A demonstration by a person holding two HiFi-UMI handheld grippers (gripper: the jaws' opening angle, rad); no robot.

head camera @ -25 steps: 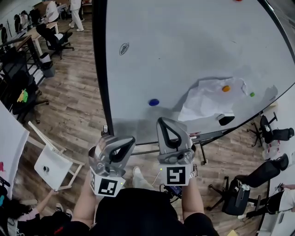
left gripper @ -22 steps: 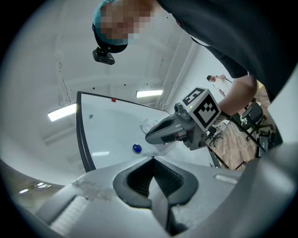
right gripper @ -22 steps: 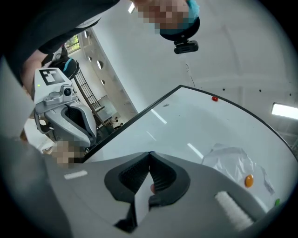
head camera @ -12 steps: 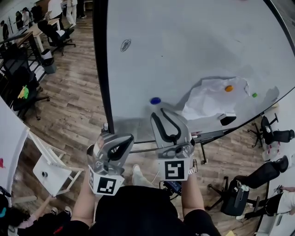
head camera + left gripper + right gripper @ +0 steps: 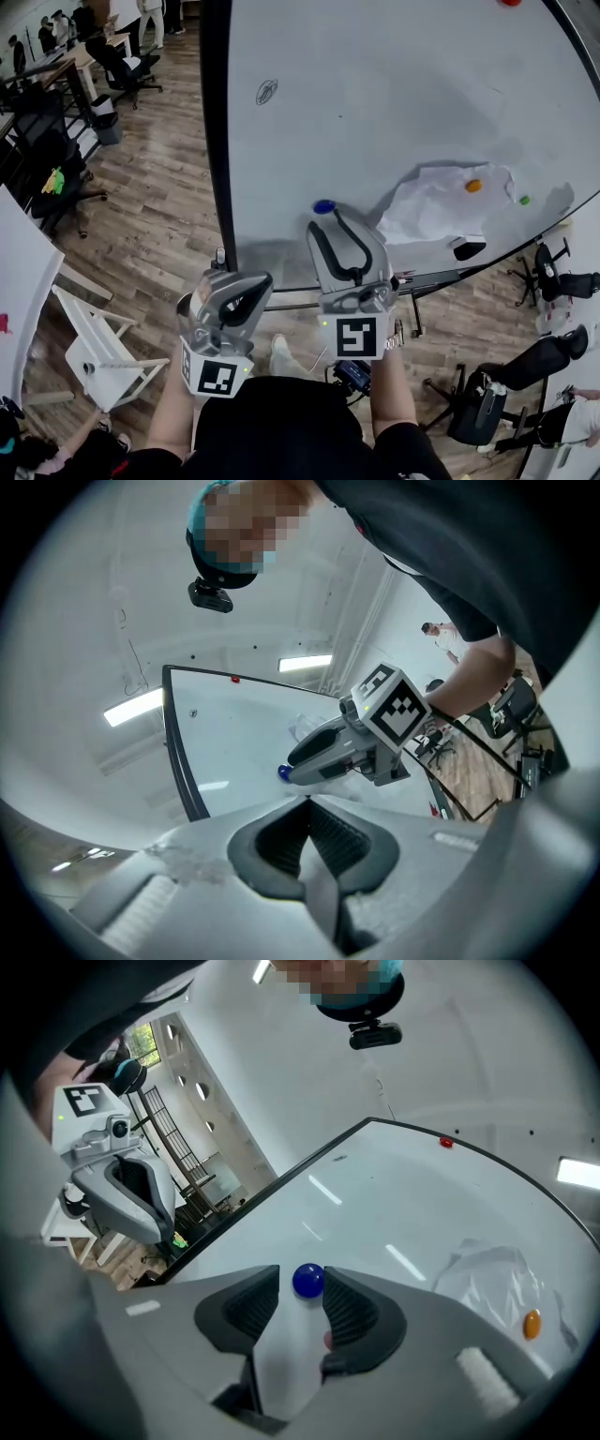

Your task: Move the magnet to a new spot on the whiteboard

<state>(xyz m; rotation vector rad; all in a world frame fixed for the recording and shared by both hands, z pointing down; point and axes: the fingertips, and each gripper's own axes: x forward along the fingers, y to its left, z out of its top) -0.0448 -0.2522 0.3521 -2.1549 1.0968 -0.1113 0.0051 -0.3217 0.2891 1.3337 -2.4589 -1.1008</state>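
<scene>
**Fig. Whiteboard scene, three views.**

**Surface:** a large whiteboard [image 5: 403,112] w/ a black frame [image 5: 217,141], seen steeply from above in the head view.
- It is mostly bare, w/ a small scribble [image 5: 267,91] at upper left.
- A crumpled paper sheet [image 5: 433,204] at lower right is pinned under an orange magnet [image 5: 474,186].
- A green magnet [image 5: 524,200] lies just beside the sheet, and a red magnet [image 5: 509,2] is at the top edge.
- An eraser [image 5: 467,247] sits low on the board.

**Room:** the floor [image 5: 150,216] is wood plank. Black office chairs [image 5: 120,67] stand at desks at far left, w/ more at lower right, and a white chair [image 5: 94,352] is at lower left.

**Task item:** the blue magnet [image 5: 324,206] sits low on the board near its left edge, right at the tips of the right gripper [image 5: 336,225].

**View differences:**
- **Right gripper view:** only this view shows the fingers [image 5: 352,1312] spread, having just been opening. The magnet is between the tips and the pads are not clamping it.
- **Left gripper view:** the left gripper [image 5: 236,281] hangs beside the right, back from the board. Its own view shows its fingers closed together on nothing. It also shows what the head view lacks — ceiling light strips [image 5: 131,707] and the head-mounted camera [image 5: 210,595]. The right gripper appears side-on here, nose at the magnet.
- **Head view:** this view alone lays out the floor and chairs around the board.
</scene>
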